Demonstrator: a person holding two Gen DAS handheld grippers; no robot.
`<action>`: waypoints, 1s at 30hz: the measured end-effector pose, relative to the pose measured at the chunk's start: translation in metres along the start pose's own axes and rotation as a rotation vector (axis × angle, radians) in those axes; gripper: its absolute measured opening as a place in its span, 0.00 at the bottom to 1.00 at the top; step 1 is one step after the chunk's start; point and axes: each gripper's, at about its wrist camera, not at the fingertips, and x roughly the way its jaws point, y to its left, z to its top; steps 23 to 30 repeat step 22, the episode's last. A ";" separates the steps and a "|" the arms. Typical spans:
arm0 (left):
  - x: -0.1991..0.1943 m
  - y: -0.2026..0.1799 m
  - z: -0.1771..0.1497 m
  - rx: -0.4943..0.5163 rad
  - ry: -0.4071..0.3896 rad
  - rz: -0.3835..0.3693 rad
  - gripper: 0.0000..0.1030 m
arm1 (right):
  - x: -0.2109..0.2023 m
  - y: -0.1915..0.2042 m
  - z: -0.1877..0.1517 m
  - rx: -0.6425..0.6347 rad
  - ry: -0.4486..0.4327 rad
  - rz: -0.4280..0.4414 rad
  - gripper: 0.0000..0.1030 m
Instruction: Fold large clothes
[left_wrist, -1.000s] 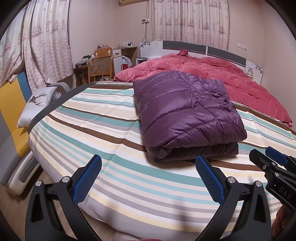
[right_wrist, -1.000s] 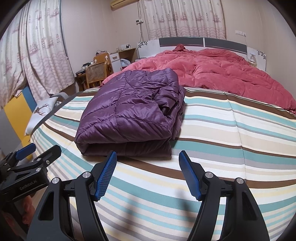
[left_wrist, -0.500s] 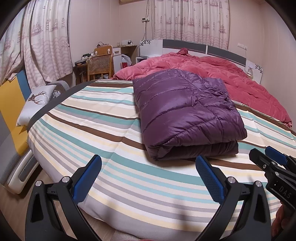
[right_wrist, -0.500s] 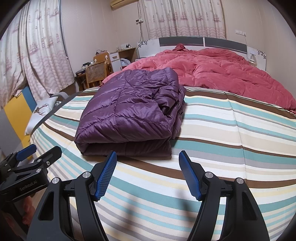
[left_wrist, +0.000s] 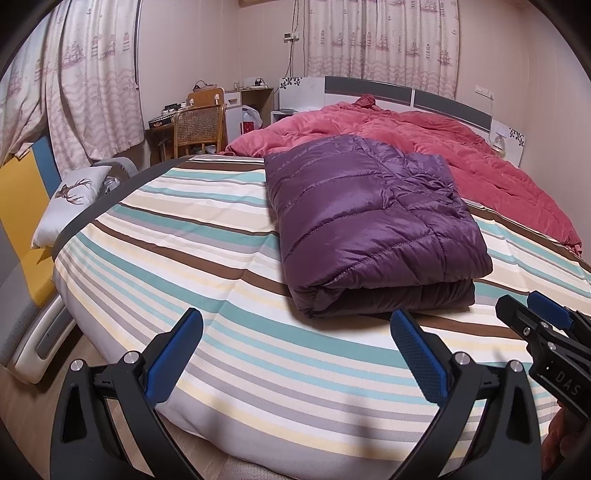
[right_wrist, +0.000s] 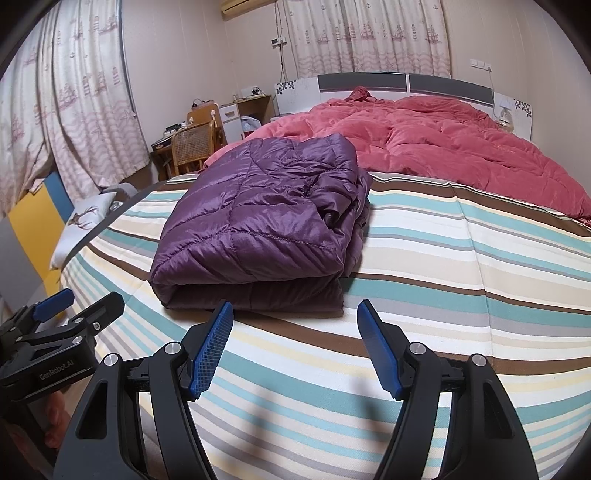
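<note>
A purple quilted down jacket lies folded into a thick rectangle on the striped bed cover. My left gripper hangs open over the cover, just short of the jacket's near fold, with nothing between its blue pads. My right gripper is open too, its pads apart in front of the jacket's near right corner, holding nothing. Each gripper shows at the edge of the other's view: the right gripper and the left gripper.
A crumpled red duvet covers the far half of the bed up to the headboard. A deer-print pillow and a yellow and blue panel lie left of the bed. A wicker chair and a desk stand in the far corner.
</note>
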 end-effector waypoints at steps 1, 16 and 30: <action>0.000 0.000 0.000 0.001 0.000 -0.002 0.98 | 0.000 0.000 0.001 0.001 -0.001 0.001 0.67; 0.008 -0.002 -0.001 -0.008 0.040 -0.018 0.98 | 0.005 -0.001 0.001 0.005 0.016 0.003 0.67; 0.016 -0.001 0.000 -0.015 0.070 -0.027 0.98 | 0.010 -0.006 0.000 0.021 0.026 0.003 0.67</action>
